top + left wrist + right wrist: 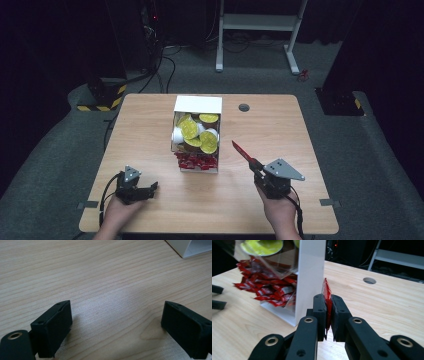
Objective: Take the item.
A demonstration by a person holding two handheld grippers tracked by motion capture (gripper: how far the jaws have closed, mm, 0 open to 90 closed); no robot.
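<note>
Dark curtains and a grey carpet surrounded the wooden bench [150, 115], which had a round cable hole [244, 107] near its far edge. At the middle of the bench stood a white dispenser box [197, 104], its upper bin holding yellow-lidded pods [208, 141] and its lower tray a heap of red sachets [196, 161]. The right gripper [254, 165], held above the bench toward the near right corner and just right of the box, was clamped on a single red packet [327, 293]; the packet stood edge-on between the pads and stuck out past them toward the box. The left gripper [153, 189] lay low near the near left corner, its jaws spread wide with only bare wood between them, well apart from the box.
</note>
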